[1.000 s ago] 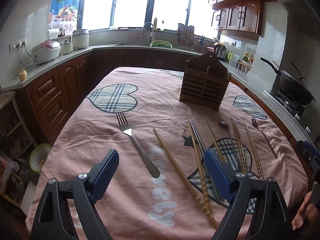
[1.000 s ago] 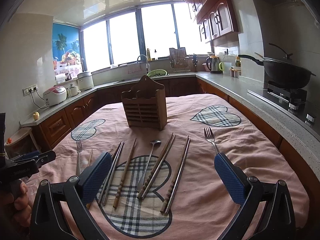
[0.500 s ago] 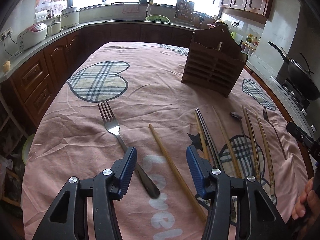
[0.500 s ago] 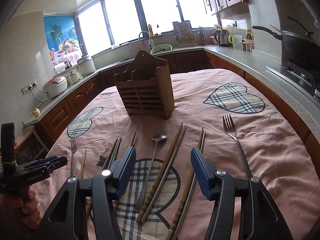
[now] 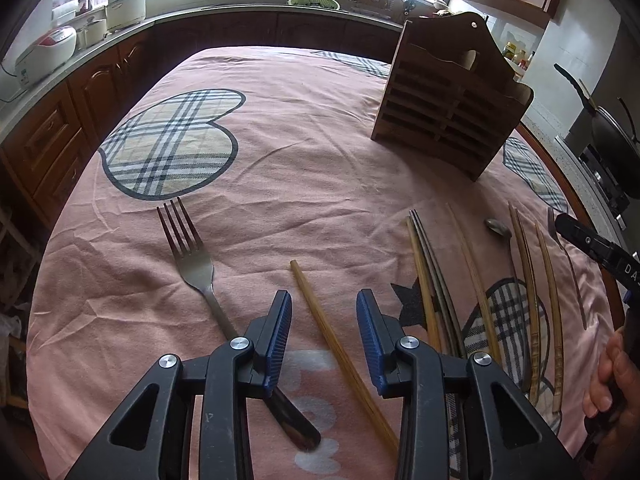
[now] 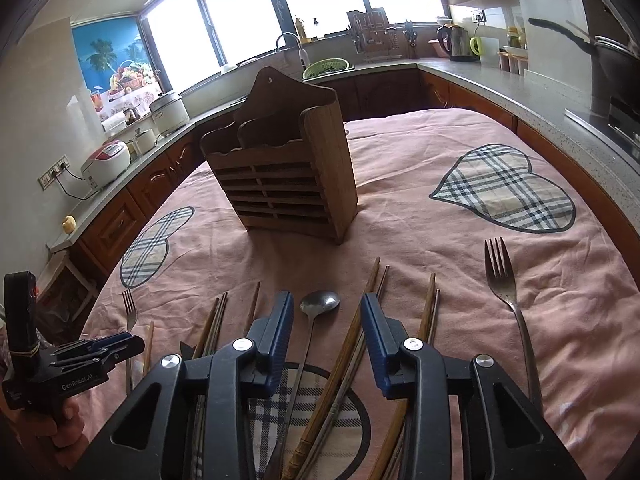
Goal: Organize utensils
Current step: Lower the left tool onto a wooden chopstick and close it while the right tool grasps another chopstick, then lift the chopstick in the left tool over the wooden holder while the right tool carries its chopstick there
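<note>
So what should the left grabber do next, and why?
Probably dip a little lower, so the closing jaws of the left gripper meet the lone wooden chopstick lying between them on the pink cloth. The pads are not touching it yet, and the wooden holder looks empty.

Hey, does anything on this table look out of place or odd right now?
One wooden chopstick lies alone and slanted beside the fork, apart from the other chopsticks grouped farther right. The wooden utensil holder stands upright with nothing showing in it. Nothing looks spilled or broken.
</note>
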`<state>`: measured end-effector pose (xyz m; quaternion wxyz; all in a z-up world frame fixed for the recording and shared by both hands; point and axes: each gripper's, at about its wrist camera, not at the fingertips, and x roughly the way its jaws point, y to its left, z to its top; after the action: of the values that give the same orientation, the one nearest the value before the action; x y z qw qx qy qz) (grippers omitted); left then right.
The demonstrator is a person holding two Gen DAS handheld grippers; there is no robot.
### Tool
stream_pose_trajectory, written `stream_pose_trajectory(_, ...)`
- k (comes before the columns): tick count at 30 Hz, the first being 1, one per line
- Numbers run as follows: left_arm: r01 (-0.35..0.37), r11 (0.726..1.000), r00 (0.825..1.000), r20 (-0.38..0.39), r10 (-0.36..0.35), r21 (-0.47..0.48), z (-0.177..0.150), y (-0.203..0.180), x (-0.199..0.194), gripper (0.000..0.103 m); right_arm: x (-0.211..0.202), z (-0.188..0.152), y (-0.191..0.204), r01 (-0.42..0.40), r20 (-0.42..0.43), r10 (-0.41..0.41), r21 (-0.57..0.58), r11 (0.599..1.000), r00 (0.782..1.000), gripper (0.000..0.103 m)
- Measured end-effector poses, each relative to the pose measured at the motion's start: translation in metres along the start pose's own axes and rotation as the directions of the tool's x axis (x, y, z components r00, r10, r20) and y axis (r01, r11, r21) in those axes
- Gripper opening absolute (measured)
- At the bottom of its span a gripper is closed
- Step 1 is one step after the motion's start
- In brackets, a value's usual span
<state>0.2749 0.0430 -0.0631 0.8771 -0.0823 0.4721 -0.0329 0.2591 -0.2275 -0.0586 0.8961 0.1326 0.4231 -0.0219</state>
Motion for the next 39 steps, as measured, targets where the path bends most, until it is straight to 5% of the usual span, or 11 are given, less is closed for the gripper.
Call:
stream_pose_trajectory(16,0.009,1.0,0.996,-0.086,-0.007,0.018,0.016,-0.002,0.029,0.024,0.08,0.02,-0.026,0.056,-0.168,-0.047,0.05,0.997,0.985,0.026)
stream_pose_trajectory(21,0.028,0.999,0.995,-0.092,-0.025,0.028,0.017,-0.003,0.033,0.009,0.09,0.028,-0.026,0.069,-0.18,-0.062,0.033,0.997,0.982,0.025)
stream_pose_trajectory(25,0.053,0.998,0.994,-0.092,-0.051,0.017,0.018,0.002,0.031,0.008,0.093,0.03,-0.024,0.091,-0.184,-0.09,0.0,0.996,0.979,0.008)
stream_pose_trajectory(39,0.171,0.985,0.984,0.062,-0.17,-0.02,0.03,0.011,-0.058,0.005,0.004,0.049,0.005,-0.059,-0.02,0.059,0.007,0.998,0.998,0.005)
